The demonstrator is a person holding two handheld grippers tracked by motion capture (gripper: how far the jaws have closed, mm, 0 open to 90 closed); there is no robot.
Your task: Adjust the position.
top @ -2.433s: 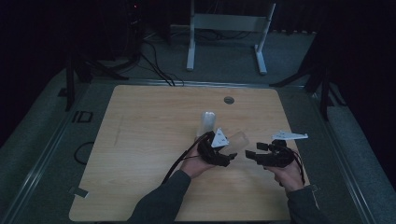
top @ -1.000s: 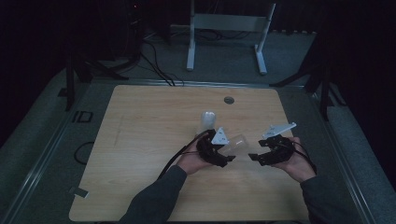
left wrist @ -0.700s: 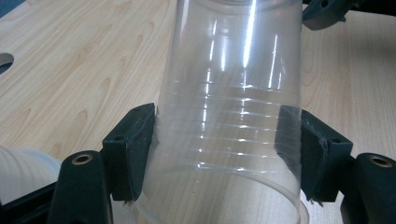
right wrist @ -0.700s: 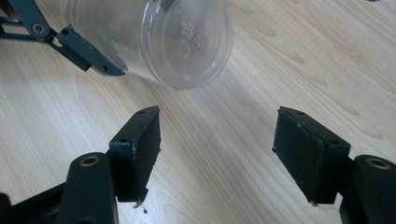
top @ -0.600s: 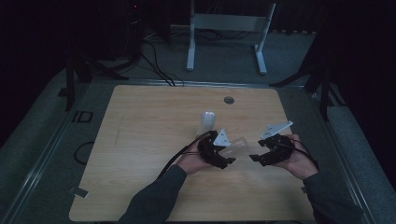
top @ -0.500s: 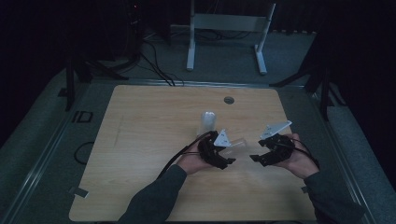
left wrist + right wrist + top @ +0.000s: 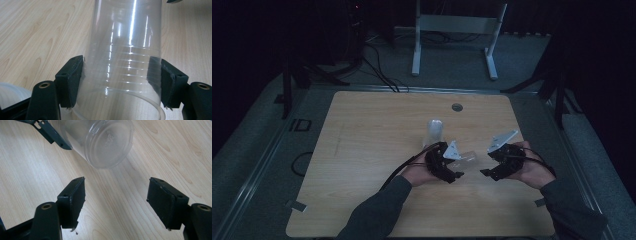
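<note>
A clear plastic cup (image 7: 469, 158) lies on its side just above the wooden table (image 7: 362, 150). My left gripper (image 7: 458, 165) is shut on it. In the left gripper view both pads press the ribbed wall of the cup (image 7: 125, 50) near its rim, with the left gripper (image 7: 120, 72) round it. My right gripper (image 7: 487, 163) faces the cup's base from the right, a short gap away. In the right gripper view the cup's round bottom (image 7: 107, 142) hangs beyond the right gripper (image 7: 117, 195). That gripper is open, its jaws have just widened a little, and nothing is between them.
A whitish translucent cup (image 7: 434, 131) stands upside down on the table just behind the left hand. A round grommet (image 7: 456, 107) sits near the far edge. A metal stand (image 7: 454, 30) and cables lie on the floor beyond the table.
Since the earliest frame the right hand has rolled, tilting its grey plate, and stays facing the cup's base. The left gripper holds the cup in the same place.
</note>
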